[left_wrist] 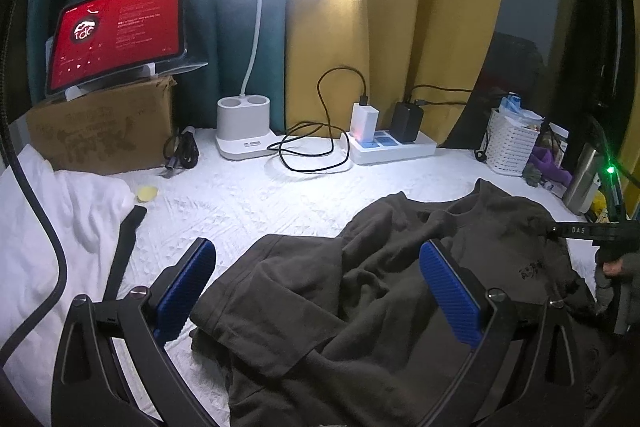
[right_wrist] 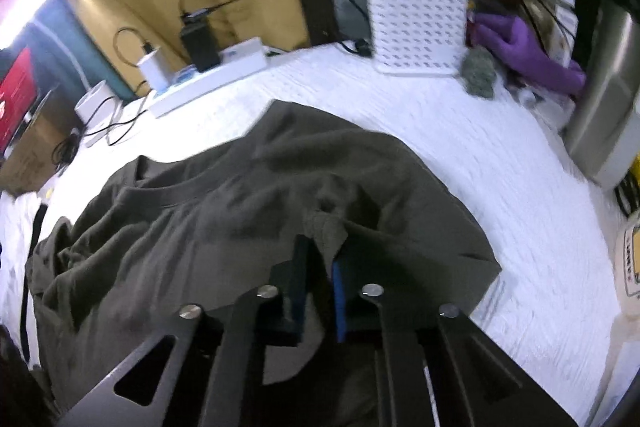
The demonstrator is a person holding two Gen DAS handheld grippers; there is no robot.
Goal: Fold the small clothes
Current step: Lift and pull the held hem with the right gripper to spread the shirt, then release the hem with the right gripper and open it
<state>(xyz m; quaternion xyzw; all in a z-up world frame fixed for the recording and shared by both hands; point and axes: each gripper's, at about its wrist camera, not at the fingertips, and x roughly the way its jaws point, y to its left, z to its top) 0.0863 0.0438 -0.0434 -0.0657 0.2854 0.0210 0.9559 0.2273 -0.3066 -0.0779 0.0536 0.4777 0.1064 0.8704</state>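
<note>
Right gripper (right_wrist: 320, 259) pinches a fold of the dark shirt (right_wrist: 224, 211); left gripper (left_wrist: 316, 287) hangs spread over it, the crumpled shirt's collar toward the power strip (right_wrist: 208, 79).

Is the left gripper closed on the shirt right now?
No, the left gripper has its jaws spread wide apart above the crumpled dark shirt, pinching no fabric.

Before you, the shirt (left_wrist: 360, 307) lies crumpled on the bedcover (left_wrist: 248, 203). Behind it stand lamp (left_wrist: 243, 127) and power strip (left_wrist: 392, 147); box (left_wrist: 100, 131) with tablet (left_wrist: 116, 31) on it far left; basket (left_wrist: 512, 143) far right.
</note>
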